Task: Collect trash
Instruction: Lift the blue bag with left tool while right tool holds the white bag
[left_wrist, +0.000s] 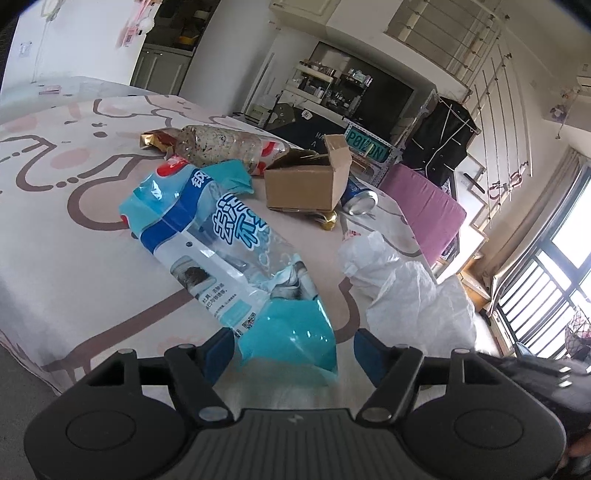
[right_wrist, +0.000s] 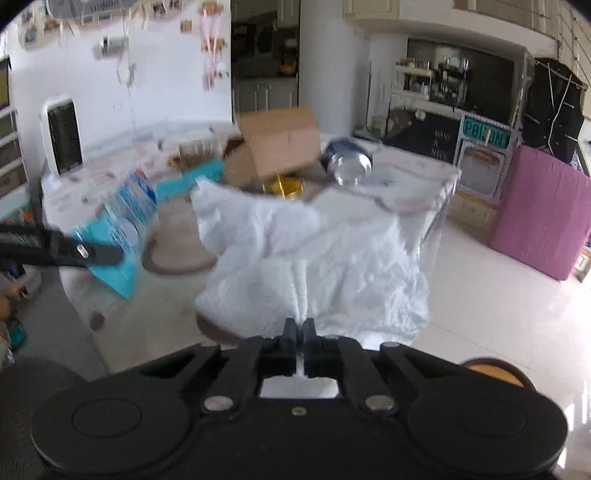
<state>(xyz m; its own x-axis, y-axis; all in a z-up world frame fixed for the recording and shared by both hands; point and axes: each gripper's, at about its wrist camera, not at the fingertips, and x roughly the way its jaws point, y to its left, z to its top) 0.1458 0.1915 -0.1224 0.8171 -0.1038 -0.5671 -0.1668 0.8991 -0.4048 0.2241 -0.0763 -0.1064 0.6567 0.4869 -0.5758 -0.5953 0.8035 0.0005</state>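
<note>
The right gripper is clamped on a white plastic bag at lower centre. The left gripper stands open around a teal wrapper printed in Chinese, mid-frame on the worktop. Upper right, a sign reads "POISON".

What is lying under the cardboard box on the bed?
A gold wrapper sticks out from under the cardboard box at its near corner. How far it reaches beneath is hidden, as is anything else under the box.
</note>
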